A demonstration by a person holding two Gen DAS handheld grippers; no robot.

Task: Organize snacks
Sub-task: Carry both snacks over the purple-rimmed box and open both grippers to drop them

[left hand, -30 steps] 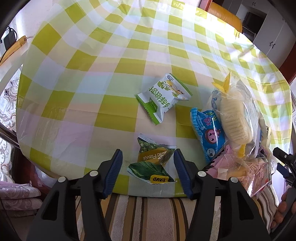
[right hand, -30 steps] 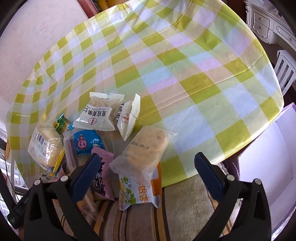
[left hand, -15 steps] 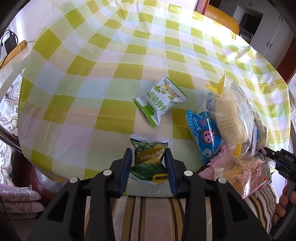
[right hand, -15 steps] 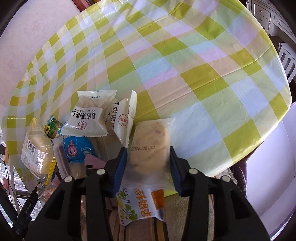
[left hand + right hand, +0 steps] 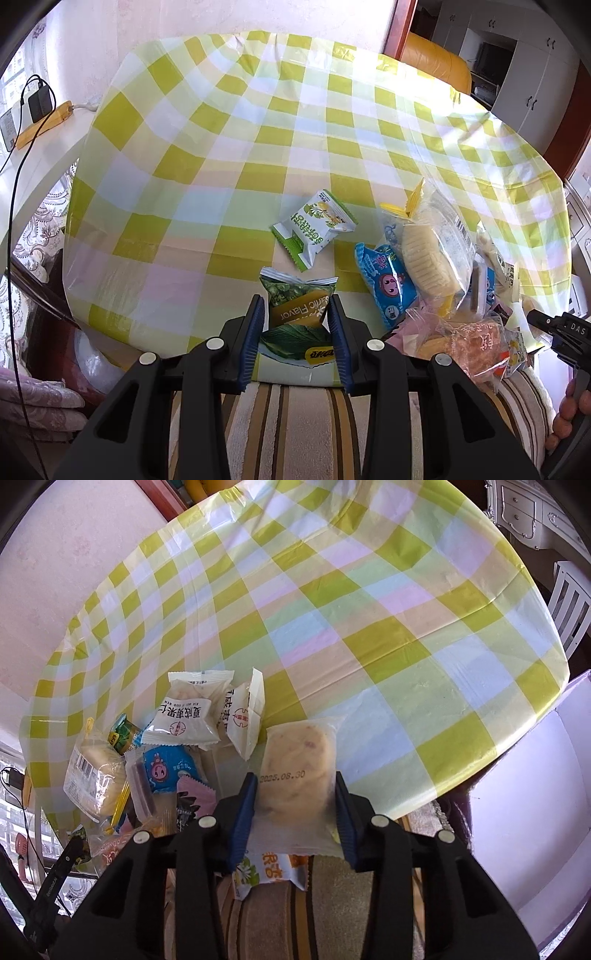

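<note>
My left gripper [image 5: 296, 310] is shut on a green and orange garlic-flavor pea packet [image 5: 298, 314] and holds it above the near edge of the checked table [image 5: 221, 147]. My right gripper [image 5: 294, 790] is shut on a clear-wrapped round pastry [image 5: 295, 771] stamped 2025.08.30, lifted over an orange and white packet [image 5: 273, 871]. A green and white snack packet [image 5: 314, 227] lies alone on the table. A pile of snacks lies at the table's near edge: a blue packet [image 5: 386, 284], a clear bag of yellow cake [image 5: 428, 258], and two white packets [image 5: 186, 712].
A striped cushion [image 5: 295, 424] lies below the table's near edge. An orange chair [image 5: 436, 59] stands at the far side, a white chair [image 5: 565, 602] at the right. A charger and cable [image 5: 37, 103] sit on the left ledge. A pink bag [image 5: 472, 343] overhangs the edge.
Both grippers have closed, the left on the pea packet and the right on the pastry. Both have then lifted and pulled back from the table with their packets.
</note>
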